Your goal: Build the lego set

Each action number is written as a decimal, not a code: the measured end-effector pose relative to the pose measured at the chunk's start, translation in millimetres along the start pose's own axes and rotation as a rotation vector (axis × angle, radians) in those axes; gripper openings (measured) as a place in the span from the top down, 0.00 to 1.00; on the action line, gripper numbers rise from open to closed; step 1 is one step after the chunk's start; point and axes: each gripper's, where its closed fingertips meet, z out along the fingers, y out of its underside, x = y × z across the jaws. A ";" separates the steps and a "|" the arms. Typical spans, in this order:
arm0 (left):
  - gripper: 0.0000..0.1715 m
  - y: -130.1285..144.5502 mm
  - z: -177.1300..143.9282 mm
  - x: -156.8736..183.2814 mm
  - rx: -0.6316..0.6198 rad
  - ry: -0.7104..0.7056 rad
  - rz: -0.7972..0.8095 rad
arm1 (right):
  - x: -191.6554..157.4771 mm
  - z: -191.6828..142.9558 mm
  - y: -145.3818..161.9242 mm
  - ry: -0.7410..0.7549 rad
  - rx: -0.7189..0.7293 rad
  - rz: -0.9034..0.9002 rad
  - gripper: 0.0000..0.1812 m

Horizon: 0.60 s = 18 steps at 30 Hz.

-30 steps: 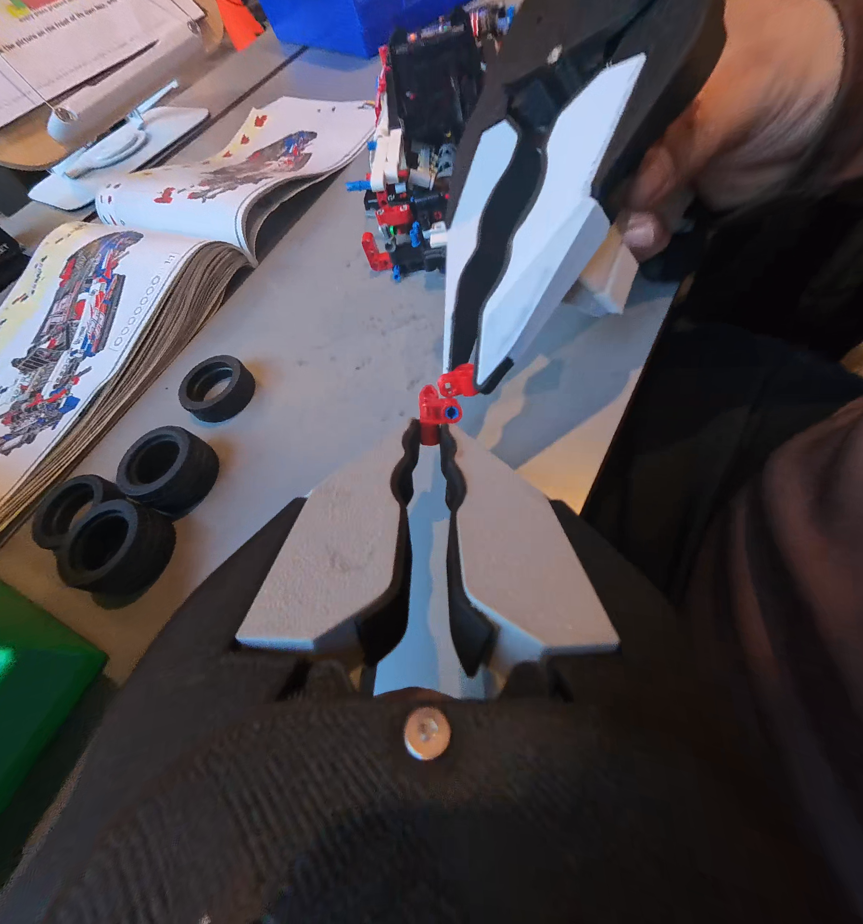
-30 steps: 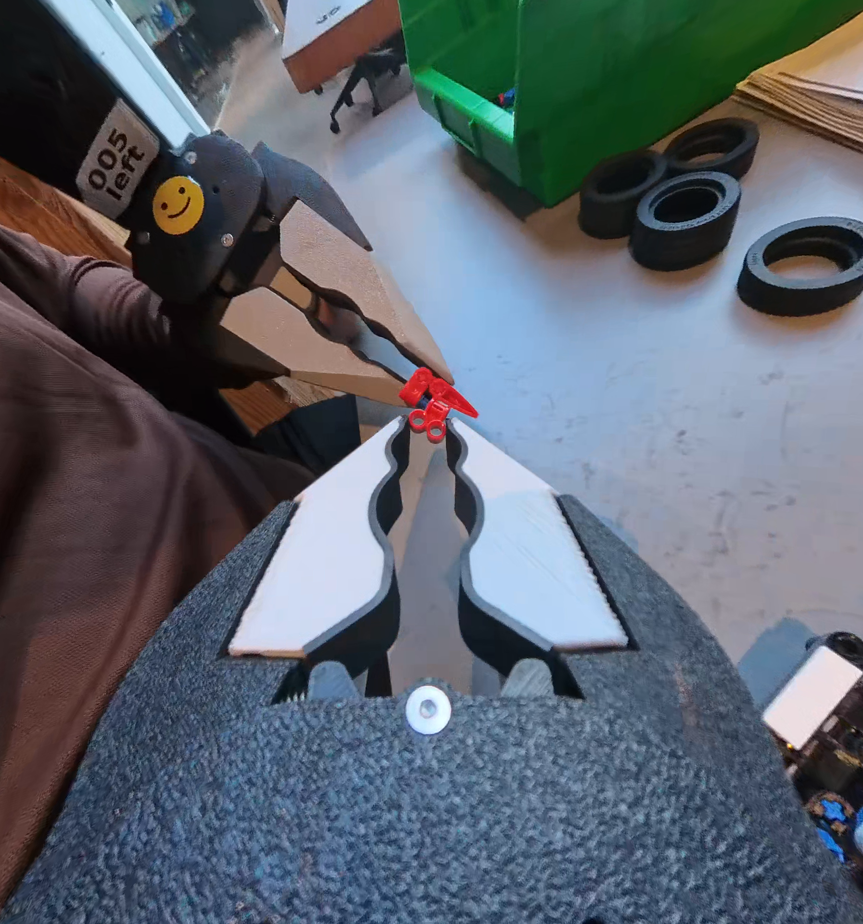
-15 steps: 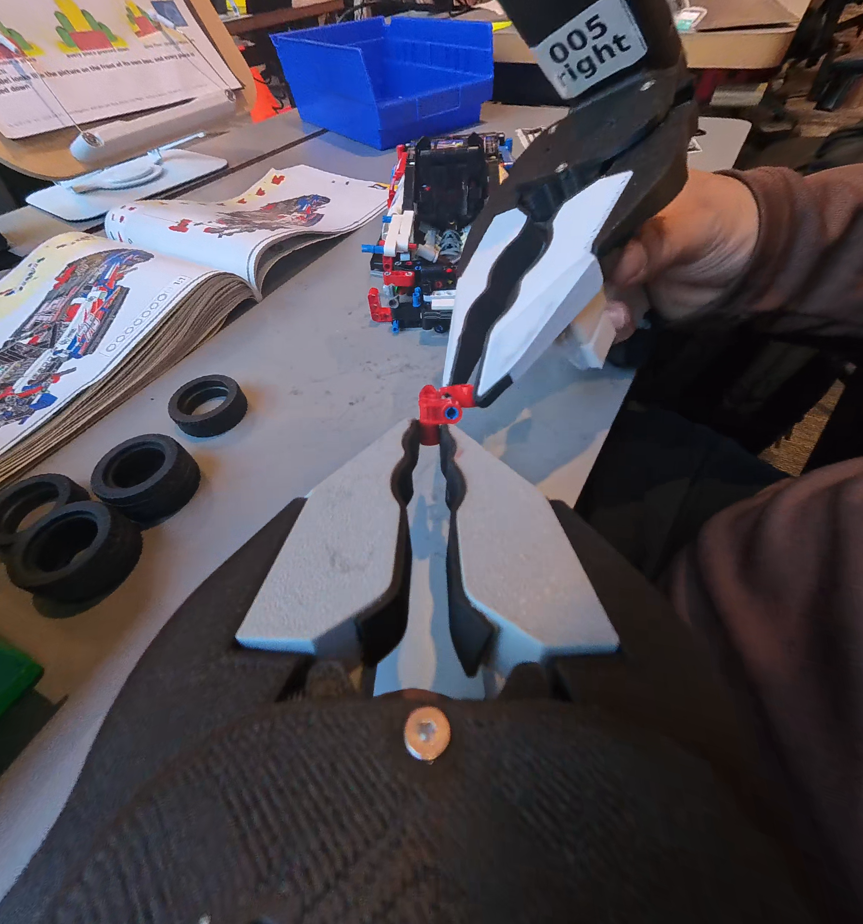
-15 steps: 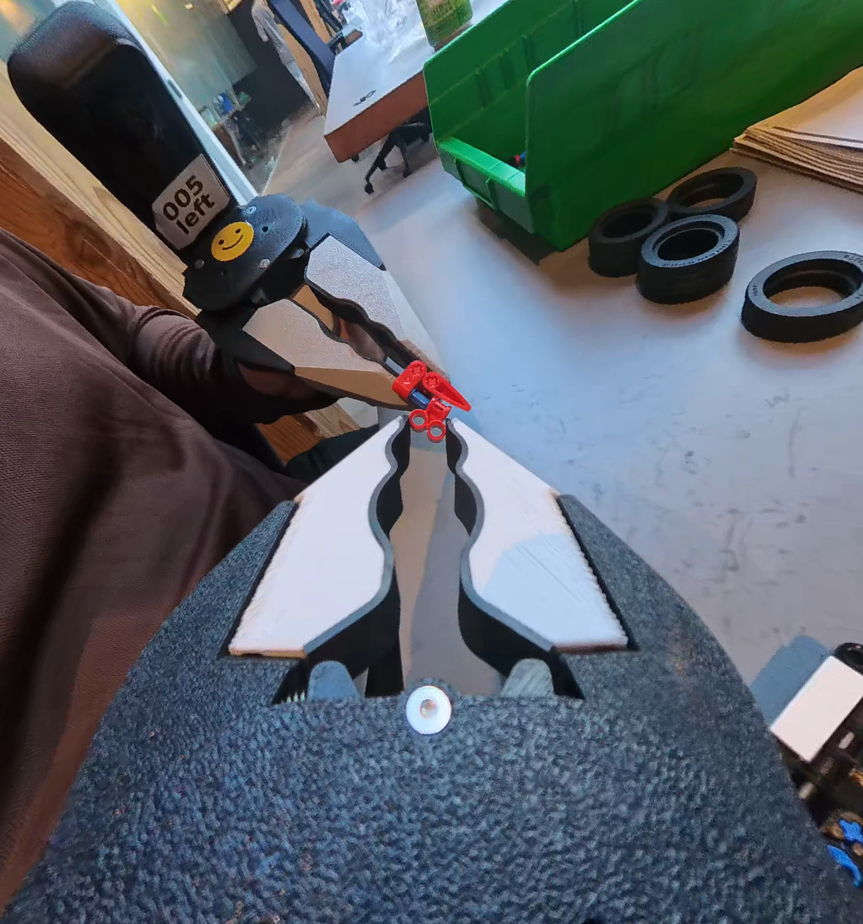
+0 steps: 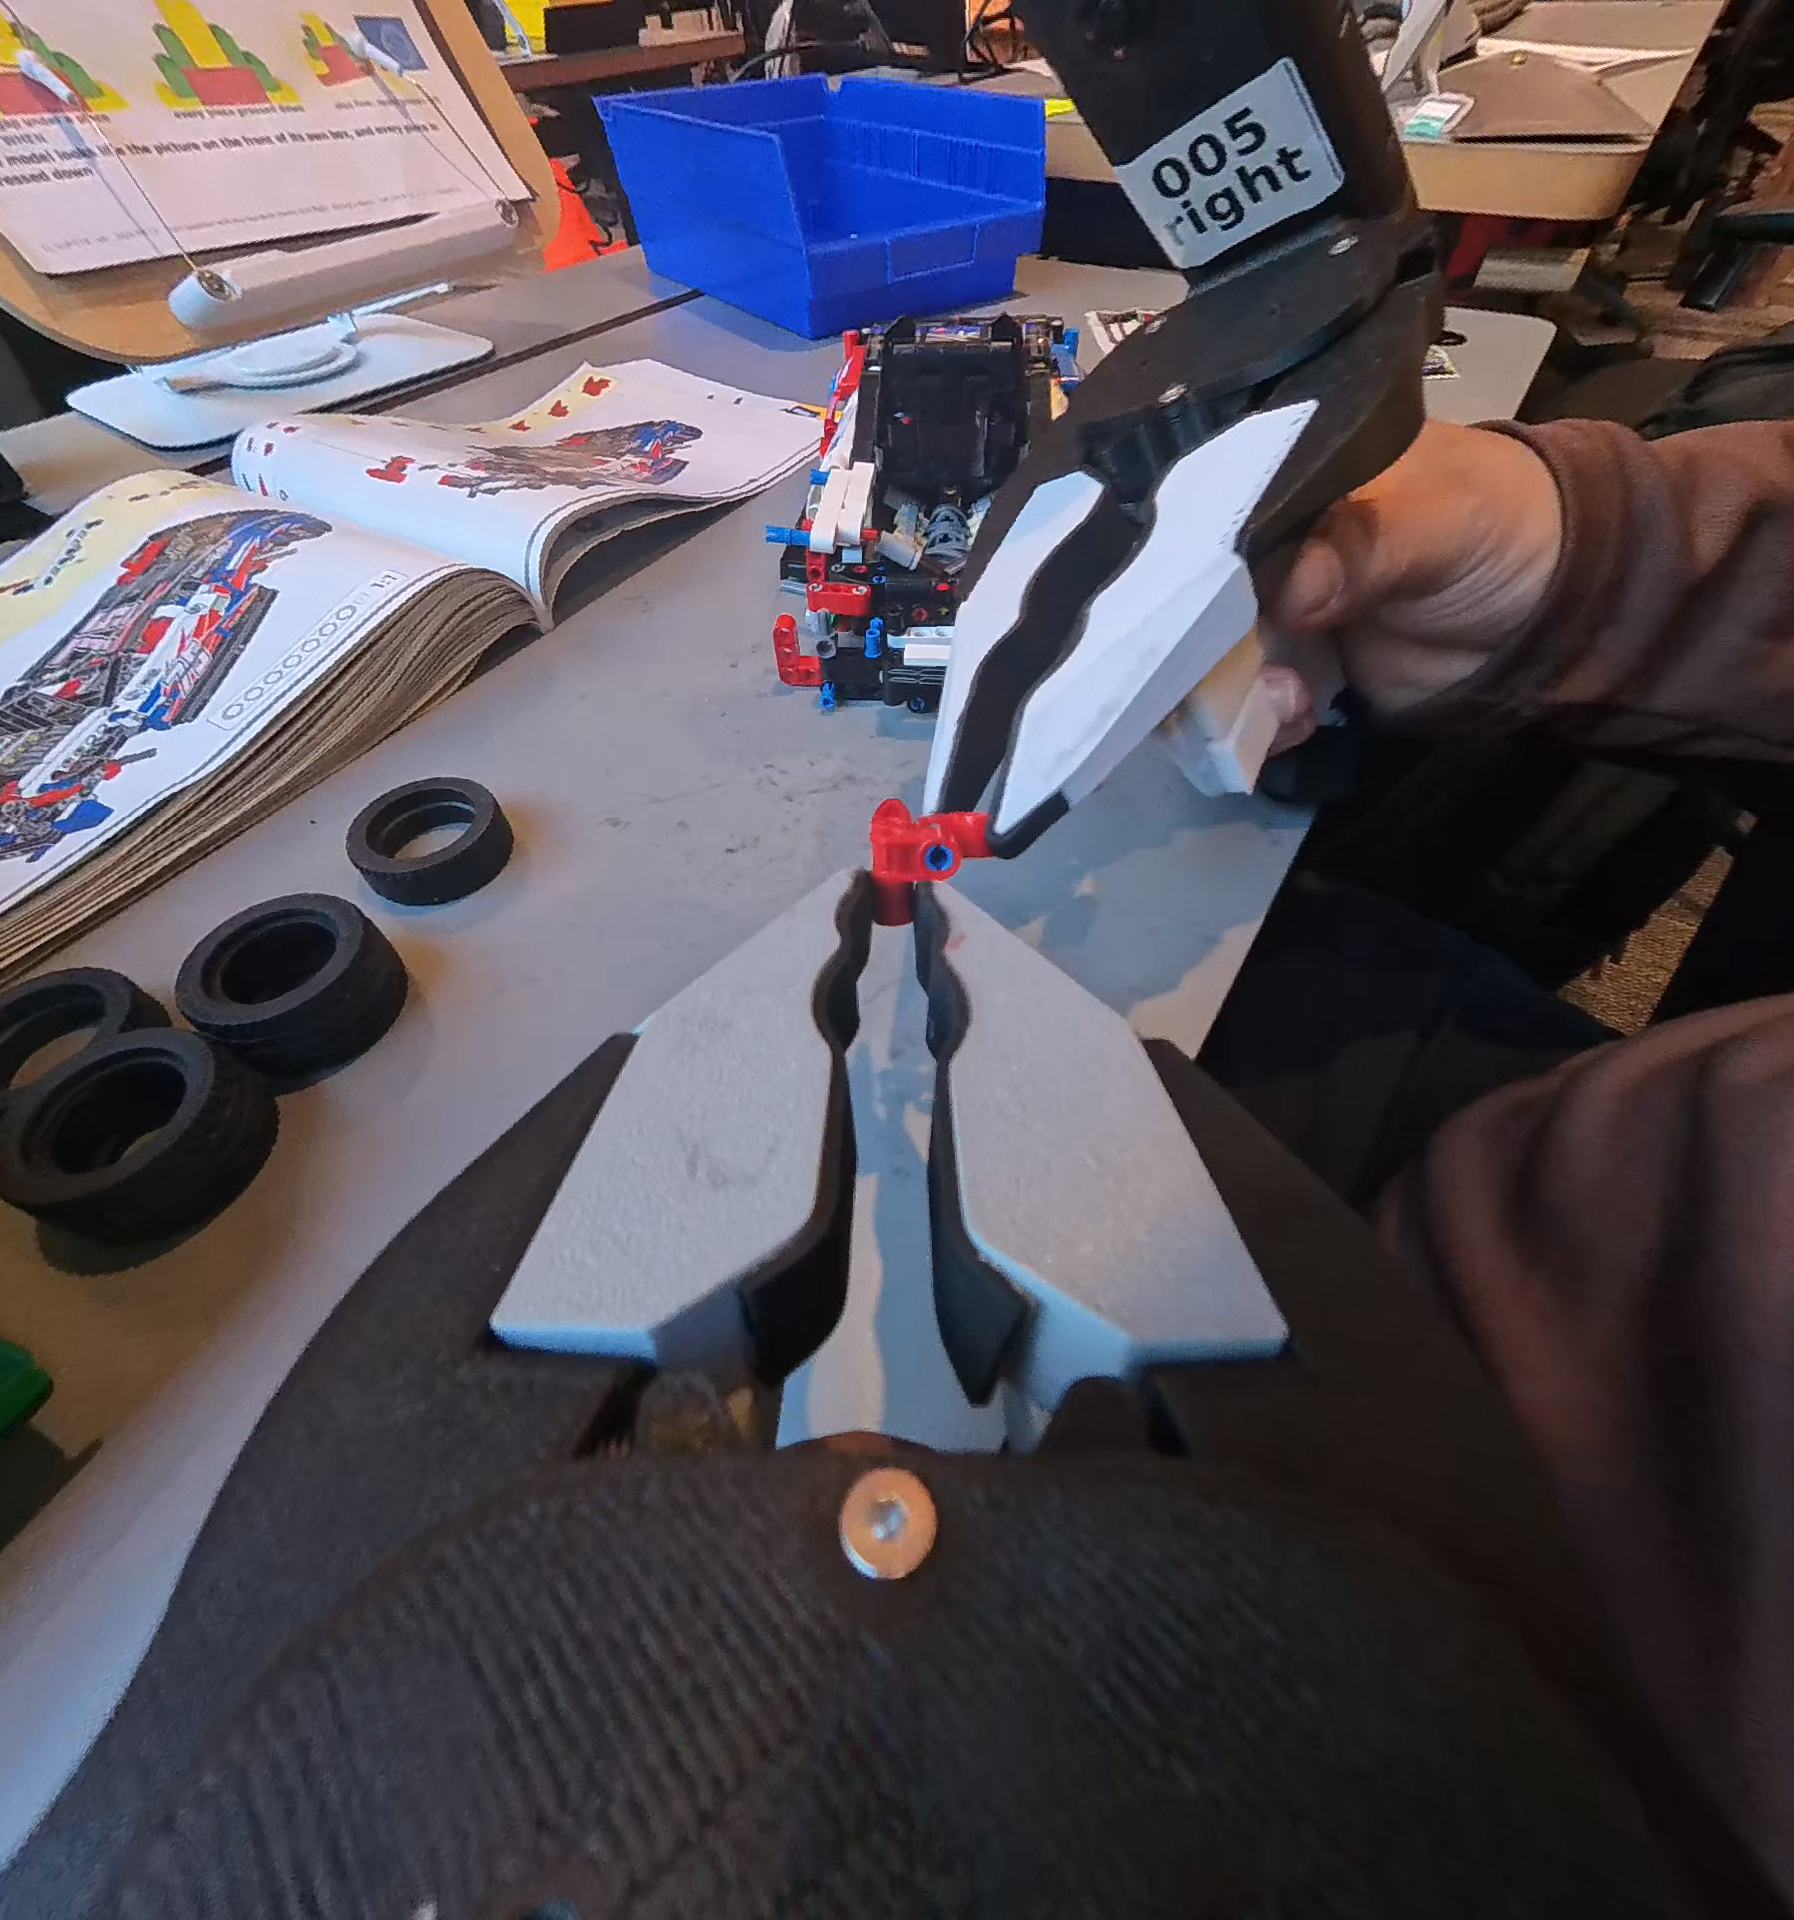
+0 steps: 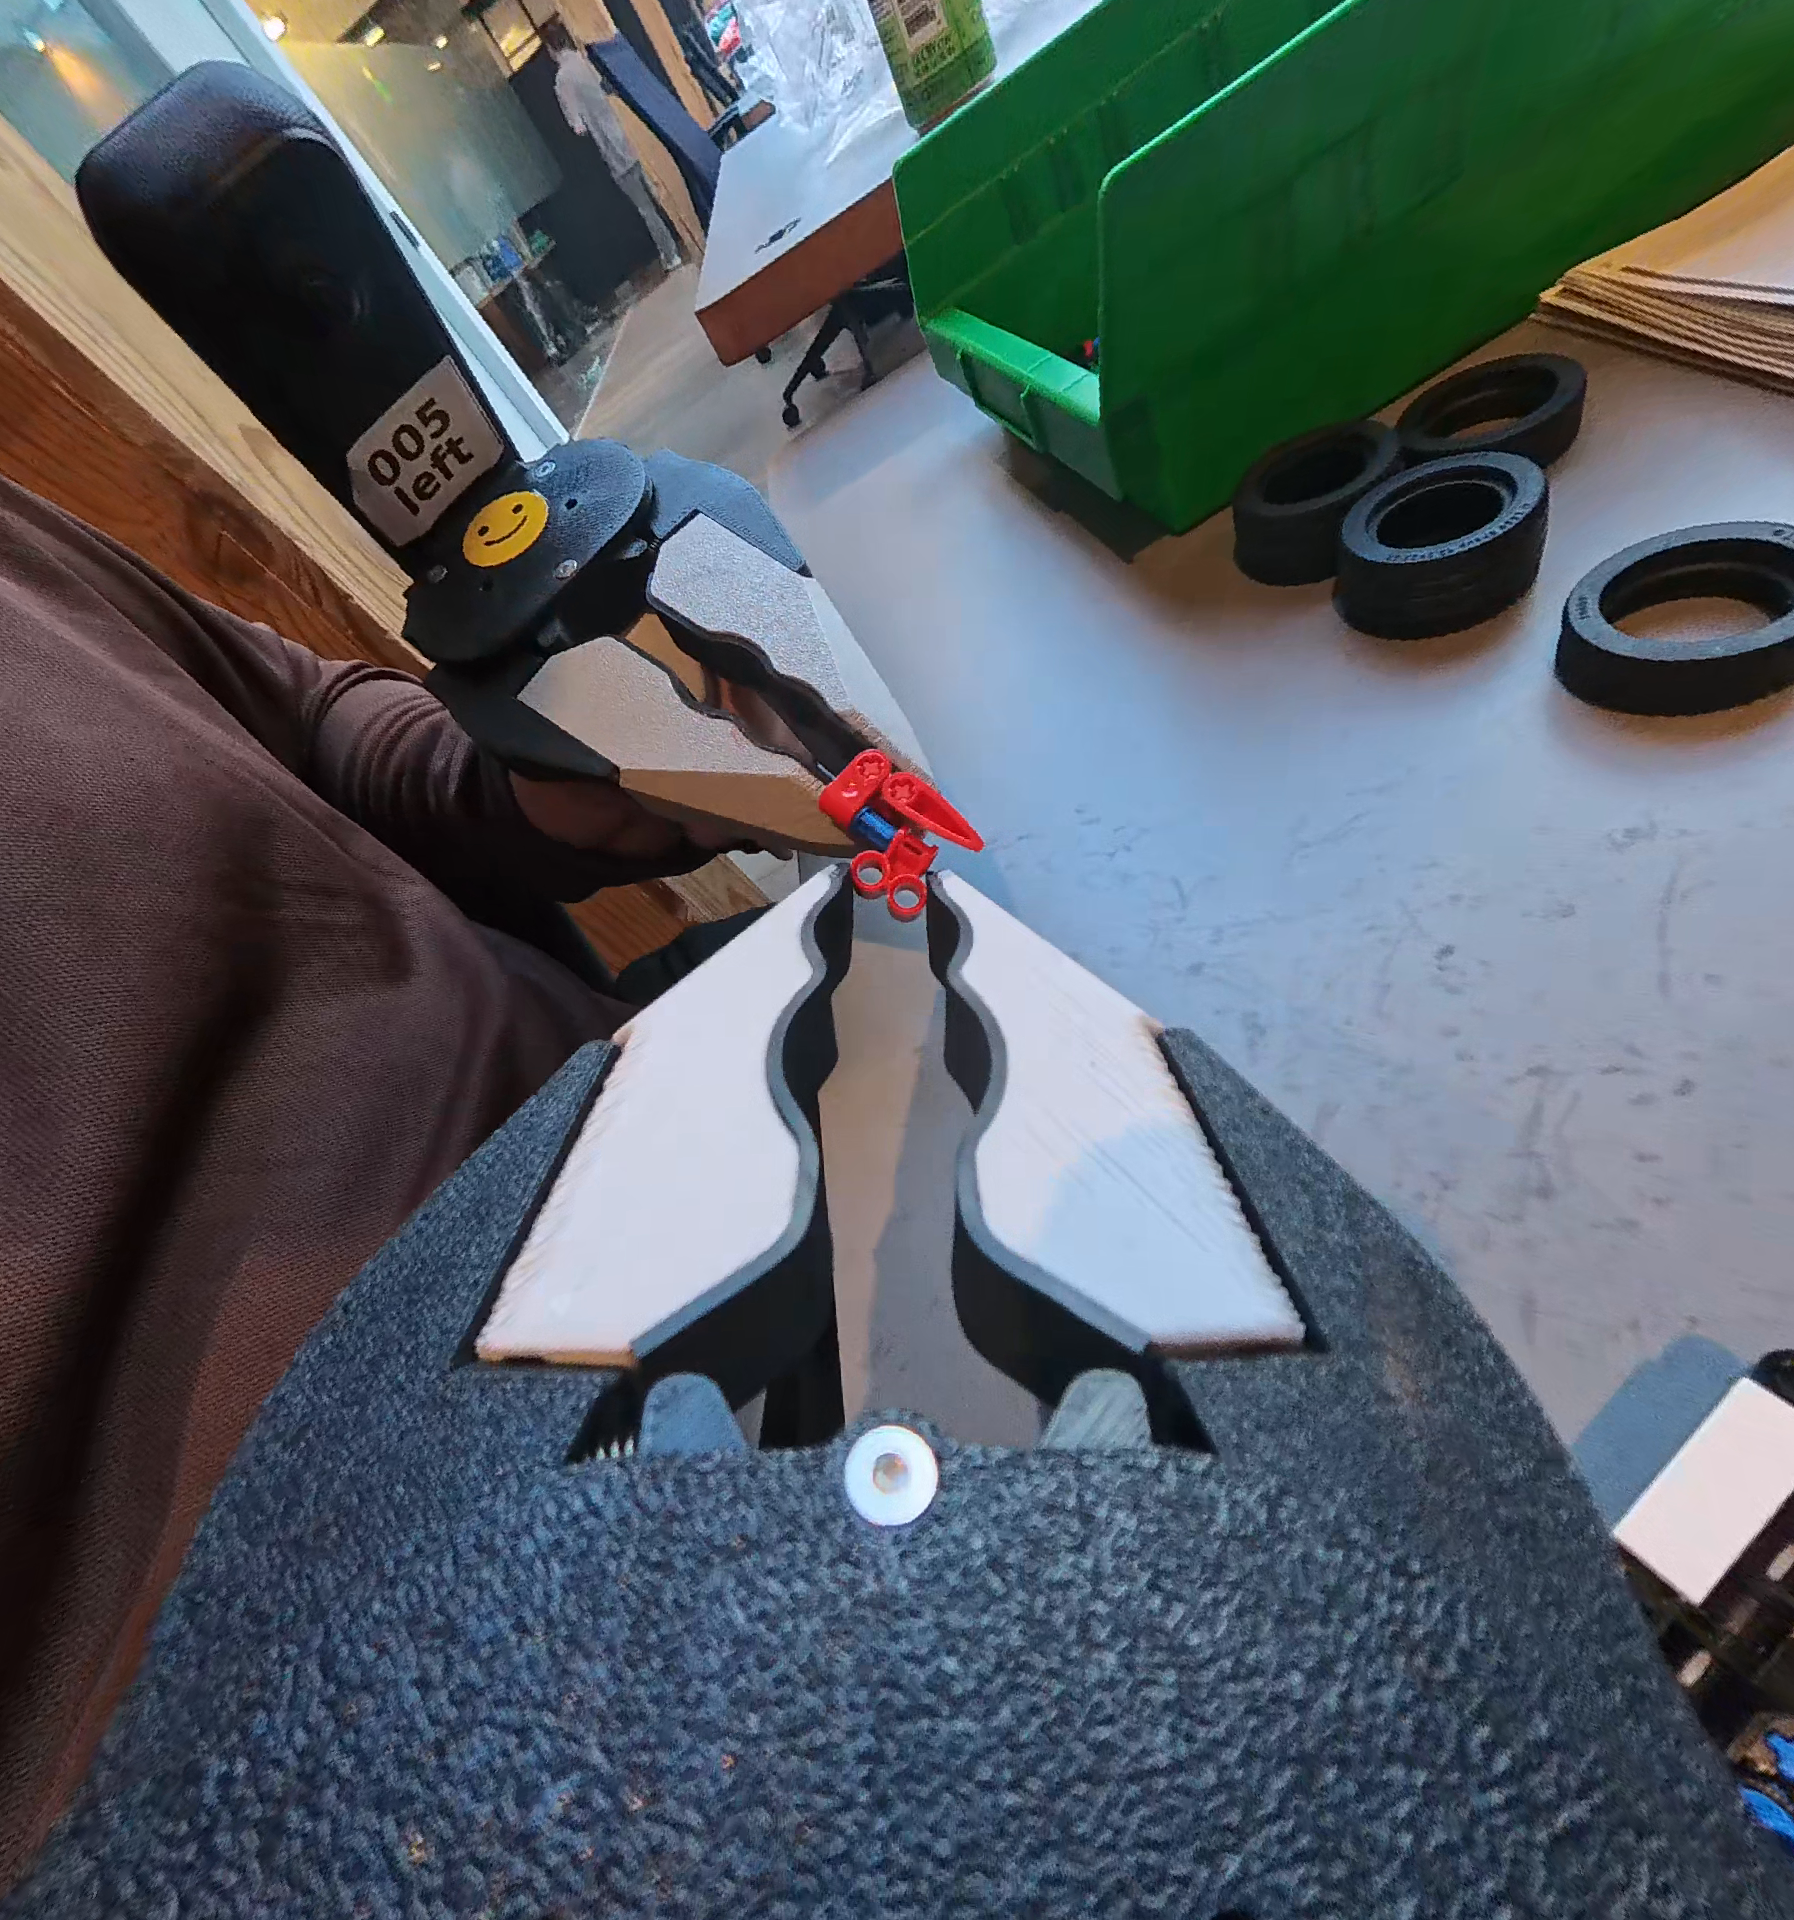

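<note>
The tabletop (image 5: 664, 748) carries, from largest to smallest, an open instruction booklet (image 5: 249, 623) toward its far left, the part-built model (image 5: 903, 540) near its far edge, and four loose black tyres (image 5: 290, 982) along its near left side. Above the near right edge, two red pieces meet in the air. The left claw (image 5: 891, 902) is closed on a red connector (image 5: 898, 847) carrying a blue pin (image 5: 938, 856). The right claw (image 5: 971, 831) pinches a second small red piece (image 5: 960, 828) at that pin. Compared with a second ago, both claws are raised and tipped more level, bringing the far edge of the tabletop into sight, and the two pieces sit squarer to one another. Judged from this, the sub-assembly is being pressed together but is not yet attached to the model.
</note>
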 end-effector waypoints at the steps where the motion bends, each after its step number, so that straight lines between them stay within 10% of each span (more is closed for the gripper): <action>1: 0.97 0.4 0.4 0.2 -0.004 0.001 -0.002 | -0.8 -0.2 -0.4 -0.006 0.004 0.000 0.93; 18: 0.97 9.7 4.9 -5.4 -0.069 -0.053 0.025 | 6.5 5.5 4.3 0.091 -0.061 -0.130 0.93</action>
